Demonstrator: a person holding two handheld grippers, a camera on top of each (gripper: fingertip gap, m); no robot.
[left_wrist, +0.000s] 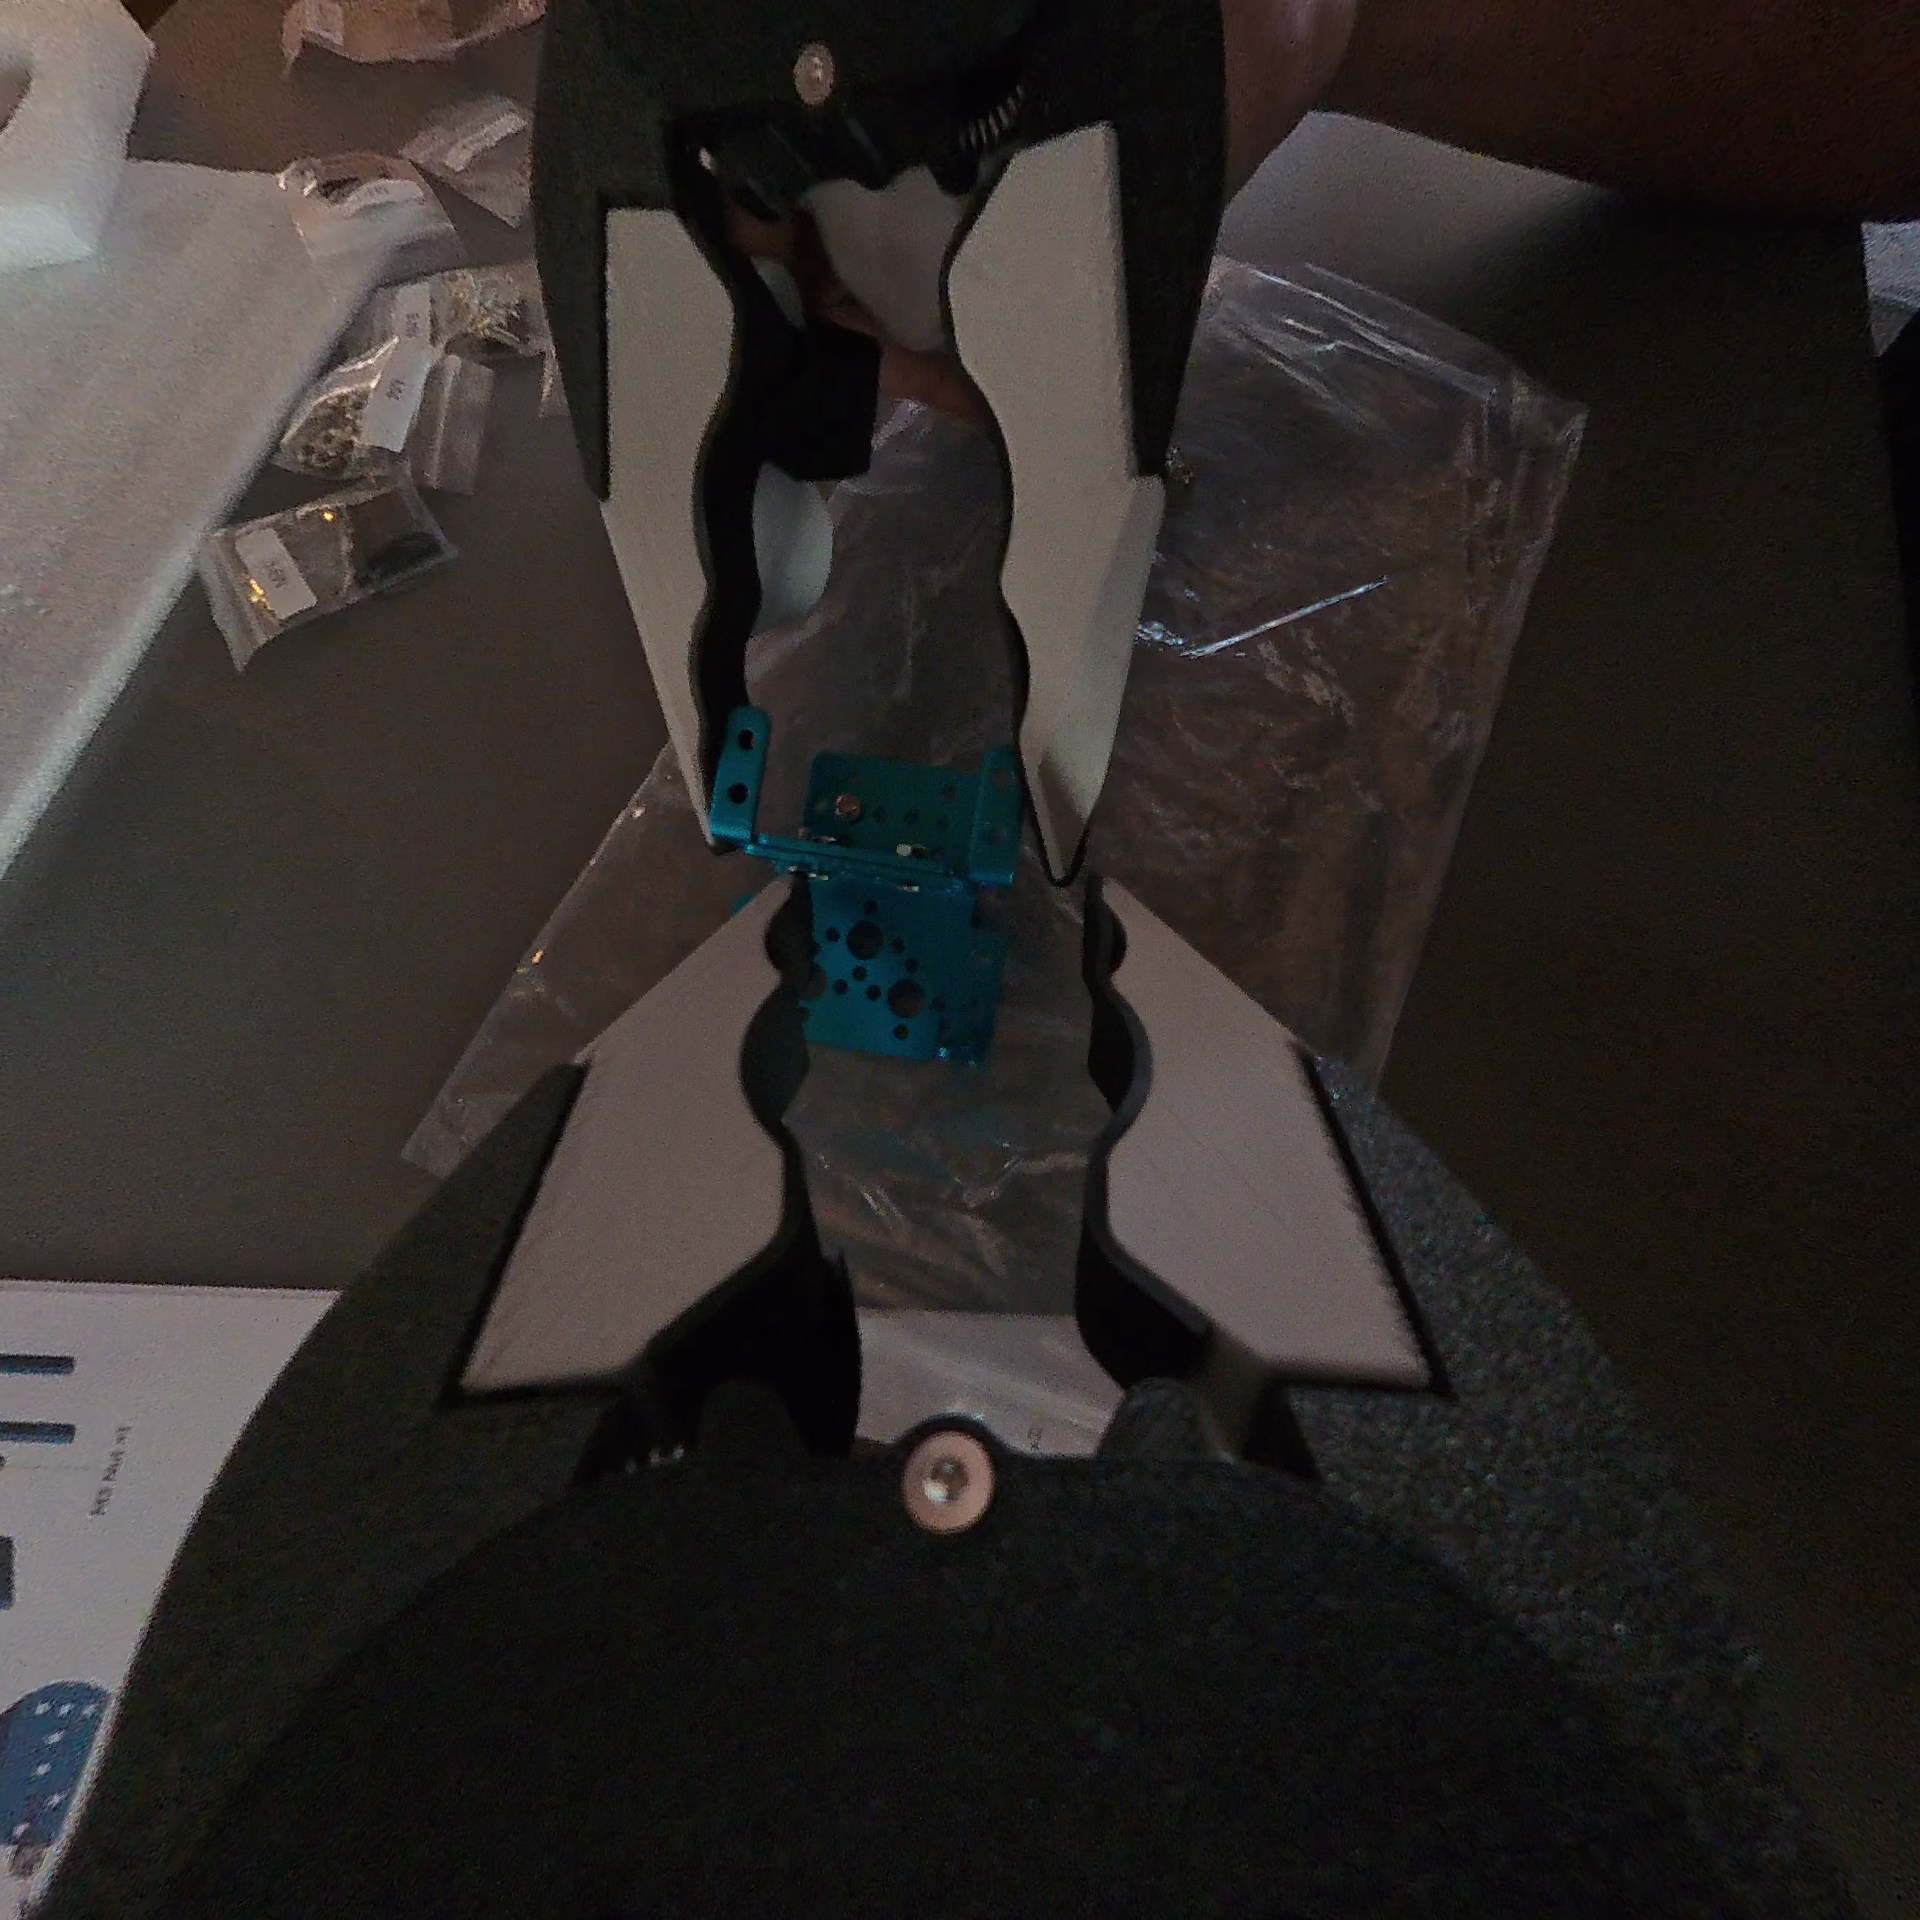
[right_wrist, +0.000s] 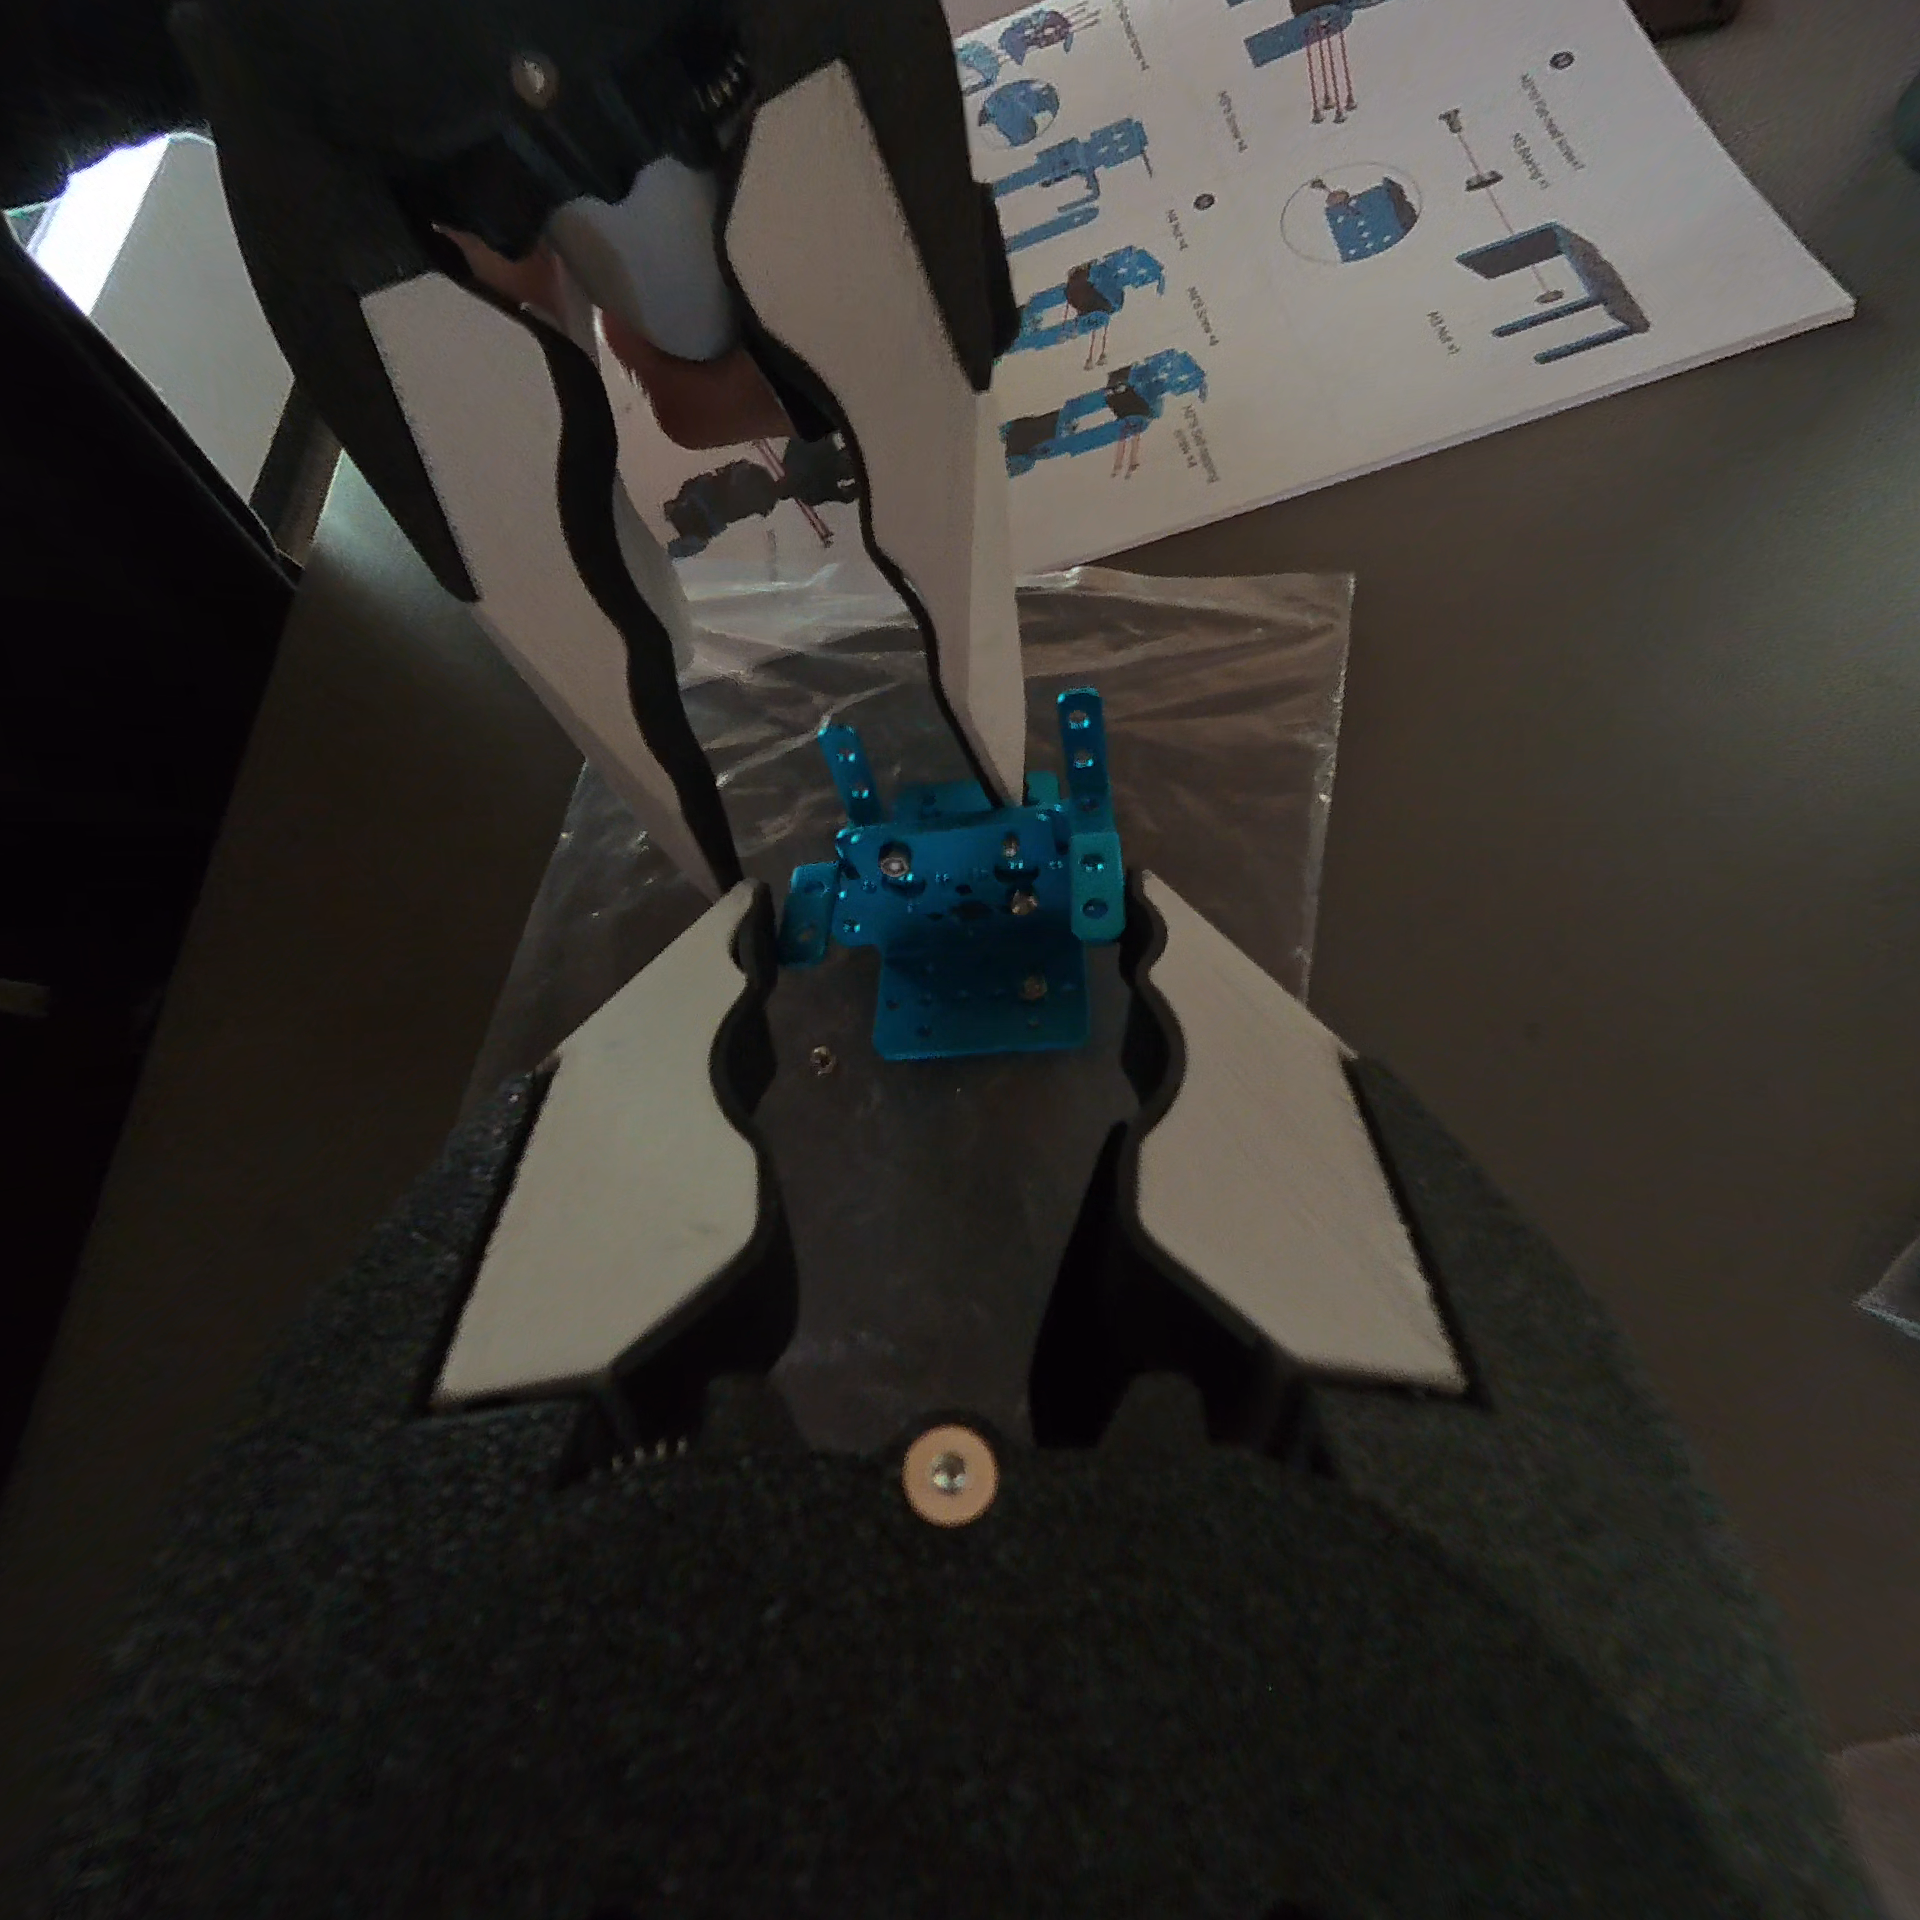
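A blue perforated metal bracket assembly (left_wrist: 904, 966) with several small screws stands on a clear plastic bag (left_wrist: 1299, 727). My right gripper (right_wrist: 948, 899) has a fingertip against each side tab of the assembly (right_wrist: 977, 997) and is shut on it. In the left wrist view it reaches in from the top (left_wrist: 888, 857). My left gripper (left_wrist: 940, 894) is open, its jaws straddling the bracket's lower plate with a gap on the right side. In the right wrist view it comes down from above (right_wrist: 868, 836). A small loose nut (right_wrist: 823, 1058) lies on the bag.
A printed sheet with blue part drawings (right_wrist: 1455, 260) lies beyond the bag and shows at lower left in the left wrist view (left_wrist: 104, 1455). Several small bags of hardware (left_wrist: 343, 416) and white foam (left_wrist: 62, 125) lie nearby. A dark box (right_wrist: 104, 623) stands beside the bag. The tips of both grippers are at nearly the same place.
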